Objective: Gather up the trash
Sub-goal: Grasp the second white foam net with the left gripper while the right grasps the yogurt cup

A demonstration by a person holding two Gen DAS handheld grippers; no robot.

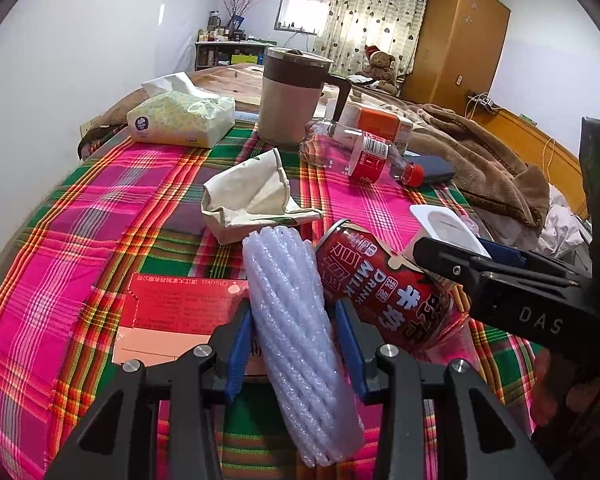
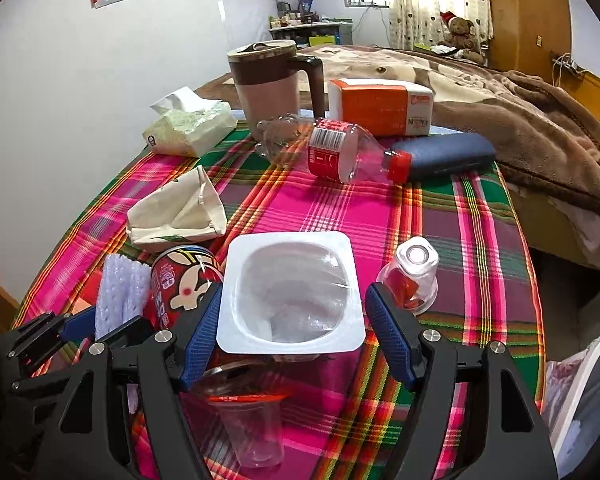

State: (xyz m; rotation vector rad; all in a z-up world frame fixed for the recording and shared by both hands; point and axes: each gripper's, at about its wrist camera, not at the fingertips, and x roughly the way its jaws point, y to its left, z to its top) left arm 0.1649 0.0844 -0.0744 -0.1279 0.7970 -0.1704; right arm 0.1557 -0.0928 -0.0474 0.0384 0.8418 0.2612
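Observation:
My left gripper (image 1: pixel 292 320) is shut on a roll of white foam netting (image 1: pixel 296 340), also seen in the right wrist view (image 2: pixel 120 296). A red milk can (image 1: pixel 380 288) lies beside it on the plaid tablecloth (image 1: pixel 100 208). My right gripper (image 2: pixel 296 316) straddles a white plastic yogurt cup (image 2: pixel 292 292); its left pad touches the cup and the right pad stands apart. A crumpled paper bag (image 2: pixel 176 212), an empty clear bottle with a red cap (image 2: pixel 340 152), a small clear bottle (image 2: pixel 414 276) and a clear plastic cup (image 2: pixel 252 428) lie on the table.
A tissue pack (image 1: pixel 180 120), a brown jug (image 1: pixel 292 96), an orange-and-white box (image 2: pixel 380 108) and a dark blue case (image 2: pixel 444 156) stand at the far side. A red card (image 1: pixel 180 304) lies under my left gripper. A bed with a brown blanket (image 2: pixel 540 120) is to the right.

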